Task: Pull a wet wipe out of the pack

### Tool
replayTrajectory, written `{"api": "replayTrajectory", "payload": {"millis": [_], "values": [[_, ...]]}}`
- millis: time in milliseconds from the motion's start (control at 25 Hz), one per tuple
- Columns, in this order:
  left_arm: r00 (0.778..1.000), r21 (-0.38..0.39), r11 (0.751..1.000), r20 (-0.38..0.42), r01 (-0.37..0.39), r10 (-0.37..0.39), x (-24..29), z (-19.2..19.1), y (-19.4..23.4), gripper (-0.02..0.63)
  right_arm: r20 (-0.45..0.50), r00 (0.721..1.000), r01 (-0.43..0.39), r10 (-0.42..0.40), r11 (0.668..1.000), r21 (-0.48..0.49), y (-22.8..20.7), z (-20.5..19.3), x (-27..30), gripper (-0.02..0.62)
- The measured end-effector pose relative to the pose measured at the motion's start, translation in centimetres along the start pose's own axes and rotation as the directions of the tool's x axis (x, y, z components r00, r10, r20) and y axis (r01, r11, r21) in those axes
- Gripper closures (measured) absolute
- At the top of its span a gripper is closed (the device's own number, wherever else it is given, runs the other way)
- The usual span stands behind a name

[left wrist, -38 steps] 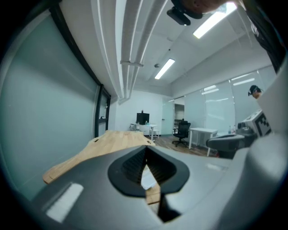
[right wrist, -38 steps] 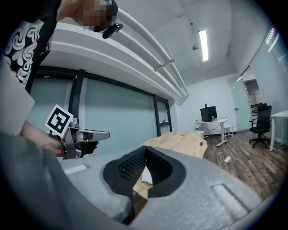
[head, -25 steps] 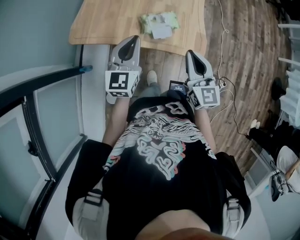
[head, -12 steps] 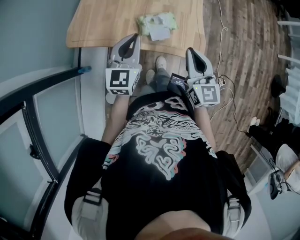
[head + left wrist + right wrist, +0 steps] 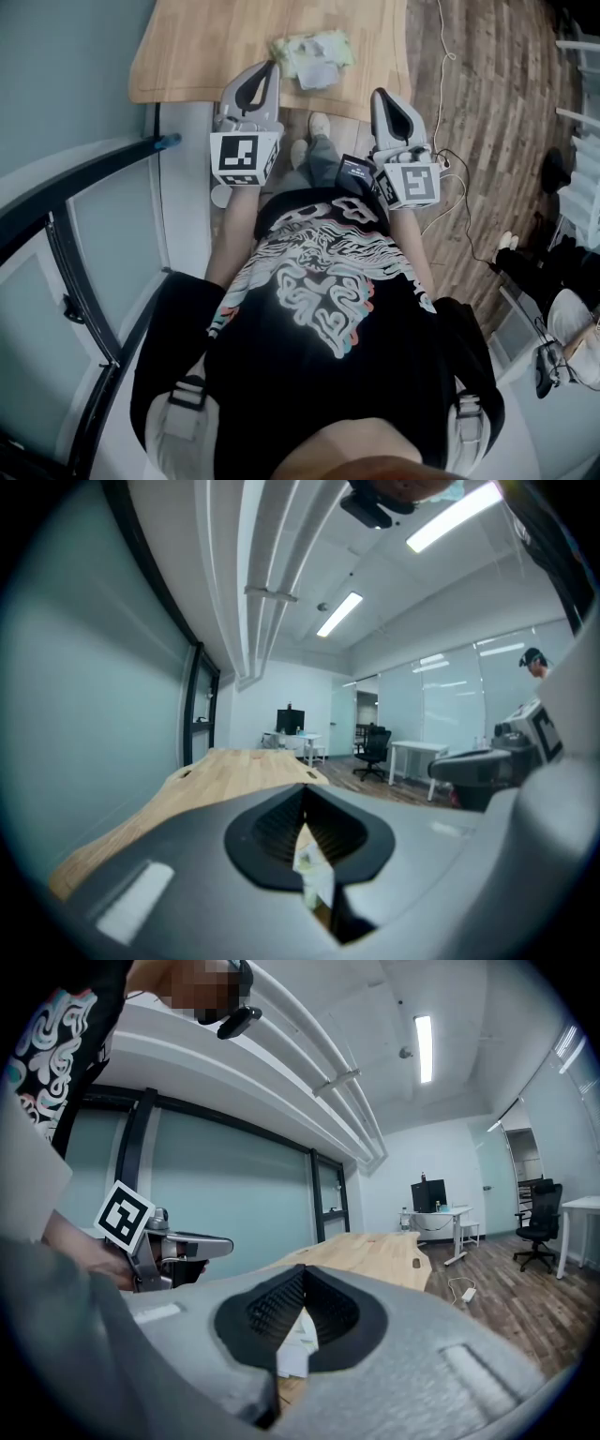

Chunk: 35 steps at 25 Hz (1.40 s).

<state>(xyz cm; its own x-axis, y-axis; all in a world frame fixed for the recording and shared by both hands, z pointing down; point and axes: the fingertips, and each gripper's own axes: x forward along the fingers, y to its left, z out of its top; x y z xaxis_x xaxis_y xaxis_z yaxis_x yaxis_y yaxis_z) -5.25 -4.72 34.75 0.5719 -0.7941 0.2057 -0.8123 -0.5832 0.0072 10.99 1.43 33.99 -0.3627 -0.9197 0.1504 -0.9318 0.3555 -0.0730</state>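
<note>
Fingers (image 5: 267,832) of my left gripper (image 5: 302,793) are clenched tip to tip with nothing grasped. Through the slit below their ribbed black pads I see only a sliver of the pale green wet-wipe pack (image 5: 312,878), which lies farther ahead. My right gripper (image 5: 302,1272) is clenched the same way and is just as empty, with a whitish part of the pack showing through its gap too.

In the head view I hold both grippers side by side in front of my chest, pointing forward and close to level. My left tips sit over the near edge of the light wooden counter (image 5: 206,47), just beside the pack's left end. My right tips reach that same edge, a little apart from the pack's right end. The pack lies flat on the counter close to the edge, between the lines of my two grippers. To the right of the counter is dark wood-plank floor (image 5: 487,141), with a thin white cable (image 5: 448,56) trailing across it.
</note>
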Motion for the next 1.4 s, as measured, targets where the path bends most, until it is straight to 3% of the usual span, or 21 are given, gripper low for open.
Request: {"api": "replayTrajectory", "payload": {"millis": [1400], "values": [[0.978,-0.017,1.000,-0.206,-0.002,-0.001,7.3,-9.2,1.1,0.615,-0.151,0.982,-0.108,0.109,0.994,0.017,-3.0,-6.7,9.5,0.597]]}}
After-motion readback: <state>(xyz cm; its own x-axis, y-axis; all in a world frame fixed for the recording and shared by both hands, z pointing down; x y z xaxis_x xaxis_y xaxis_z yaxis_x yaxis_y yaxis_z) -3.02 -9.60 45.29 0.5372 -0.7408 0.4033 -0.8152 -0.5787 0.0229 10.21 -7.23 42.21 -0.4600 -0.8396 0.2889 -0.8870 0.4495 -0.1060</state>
